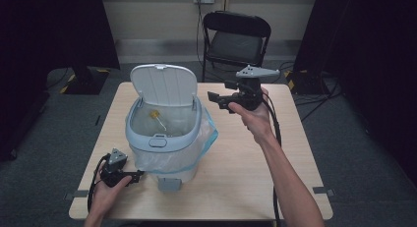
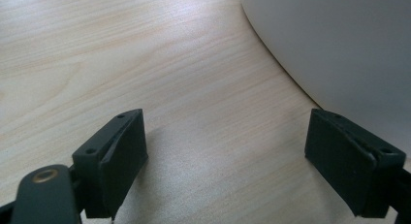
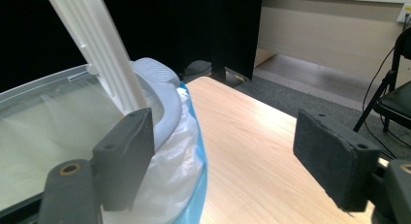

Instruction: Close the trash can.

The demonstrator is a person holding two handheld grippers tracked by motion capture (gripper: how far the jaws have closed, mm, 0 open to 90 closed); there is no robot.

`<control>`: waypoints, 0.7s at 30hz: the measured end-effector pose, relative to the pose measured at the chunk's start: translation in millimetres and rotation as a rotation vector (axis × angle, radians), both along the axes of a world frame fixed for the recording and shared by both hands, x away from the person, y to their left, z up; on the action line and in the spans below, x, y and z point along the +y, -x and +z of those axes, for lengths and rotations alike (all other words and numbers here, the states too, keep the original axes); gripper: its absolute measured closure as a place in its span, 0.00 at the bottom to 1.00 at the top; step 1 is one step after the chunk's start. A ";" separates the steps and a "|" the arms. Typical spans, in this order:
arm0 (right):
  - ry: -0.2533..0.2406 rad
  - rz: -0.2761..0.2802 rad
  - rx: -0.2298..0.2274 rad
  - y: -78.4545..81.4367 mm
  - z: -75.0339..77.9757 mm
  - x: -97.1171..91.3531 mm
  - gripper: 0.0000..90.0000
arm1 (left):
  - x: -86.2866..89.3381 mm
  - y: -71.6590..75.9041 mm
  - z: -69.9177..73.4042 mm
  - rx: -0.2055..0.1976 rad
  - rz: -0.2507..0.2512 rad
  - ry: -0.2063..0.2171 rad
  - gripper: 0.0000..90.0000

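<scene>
A pale grey pedal bin [image 1: 162, 138] stands on the left half of the wooden table [image 1: 236, 163], its lid [image 1: 164, 84] tipped up and open. It is lined with a clear bag edged in blue [image 1: 209, 133]. A small yellow thing [image 1: 155, 114] lies inside the bin. My left gripper [image 1: 137, 174] rests low at the bin's front left, open, with bare tabletop between its pads [image 2: 228, 156] and the bin's wall [image 2: 339, 44] just beyond. My right gripper [image 1: 214, 100] hangs above the table just right of the bin's rim [image 3: 167, 100], open with nothing in it [image 3: 228, 156].
The bin's foot pedal [image 1: 167, 184] juts toward the table's front edge. A black folding chair [image 1: 236, 38] stands behind the table. Bare wood lies to the right of the bin under my right forearm. Cables trail from both grippers.
</scene>
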State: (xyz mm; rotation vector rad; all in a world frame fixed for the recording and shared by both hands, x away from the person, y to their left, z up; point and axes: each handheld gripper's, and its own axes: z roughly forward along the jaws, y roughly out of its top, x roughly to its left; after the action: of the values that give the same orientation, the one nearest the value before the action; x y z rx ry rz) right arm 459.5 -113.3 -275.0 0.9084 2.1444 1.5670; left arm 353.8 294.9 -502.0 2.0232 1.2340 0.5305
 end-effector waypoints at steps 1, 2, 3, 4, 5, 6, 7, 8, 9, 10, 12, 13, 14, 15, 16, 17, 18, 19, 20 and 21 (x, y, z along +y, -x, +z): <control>0.003 -0.003 0.000 -2.1 -0.1 0.5 0.23 | 0.3 -0.1 0.2 -0.002 -0.001 -0.005 0.16; 0.008 -0.009 -0.003 -4.2 0.0 1.2 0.23 | 0.4 -0.1 0.3 -0.003 0.000 -0.008 0.16; 0.011 -0.009 -0.003 -6.4 0.4 2.1 0.23 | 0.3 -0.2 0.2 -0.002 -0.002 -0.006 0.16; 0.013 -0.009 0.001 -8.5 0.9 2.9 0.22 | 0.5 -0.3 0.2 -0.002 -0.002 -0.006 0.16; 0.012 -0.010 0.004 -11.8 2.0 4.0 0.22 | 0.6 -0.4 0.3 -0.002 -0.003 -0.009 0.16; 0.011 -0.012 0.003 -14.2 3.2 5.4 0.22 | 0.6 -0.4 0.3 -0.002 -0.004 -0.010 0.16; 0.008 -0.014 0.002 -16.3 4.5 6.9 0.22 | 0.6 -0.4 0.3 -0.002 -0.003 -0.010 0.16; 0.003 -0.015 0.002 -18.2 5.5 8.5 0.22 | 0.6 -0.4 0.3 -0.002 -0.003 -0.010 0.16; 0.001 -0.016 0.006 -20.2 6.4 10.0 0.22 | 0.6 -0.4 0.3 -0.002 -0.003 -0.009 0.16; -0.002 -0.019 0.005 -22.1 7.1 11.6 0.22 | 0.6 -0.4 0.3 -0.002 -0.003 -0.010 0.16; 0.004 -0.022 0.003 -26.0 8.5 14.7 0.22 | 0.4 -0.4 0.2 -0.003 -0.002 -0.008 0.16; 0.002 -0.023 0.002 -28.0 9.0 16.0 0.23 | 0.4 -0.4 0.2 -0.003 -0.002 -0.008 0.16; 0.000 -0.024 0.003 -30.0 9.3 17.1 0.23 | 0.4 -0.4 0.2 -0.002 -0.003 -0.007 0.16; -0.001 -0.024 0.006 -32.0 9.5 18.1 0.23 | 0.4 -0.4 0.2 -0.003 -0.002 -0.008 0.16; 0.000 -0.024 0.007 -33.7 9.6 19.1 0.23 | 0.4 -0.4 0.2 -0.003 -0.002 -0.008 0.16; 0.000 -0.024 0.004 -34.9 9.5 20.3 0.23 | 0.4 -0.4 0.2 -0.003 -0.002 -0.008 0.16; -0.001 -0.021 0.006 -36.1 9.3 21.5 0.23 | 0.4 -0.4 0.2 -0.002 -0.003 -0.007 0.16; -0.004 -0.022 0.008 -36.9 9.3 23.0 0.23 | 0.4 -0.4 0.2 -0.002 -0.003 -0.007 0.16; -0.006 -0.019 0.008 -37.4 9.4 24.5 0.23 | 0.5 -0.4 0.2 -0.002 -0.003 -0.007 0.16; -0.008 -0.016 0.007 -37.7 9.6 26.1 0.23 | 0.6 -0.4 0.3 -0.002 -0.003 -0.010 0.16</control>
State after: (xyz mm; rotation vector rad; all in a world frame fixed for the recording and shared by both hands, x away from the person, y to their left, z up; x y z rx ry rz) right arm 497.3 -87.3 -265.4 0.9332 2.1319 1.5680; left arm 354.1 295.4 -501.7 2.0318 1.2292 0.5379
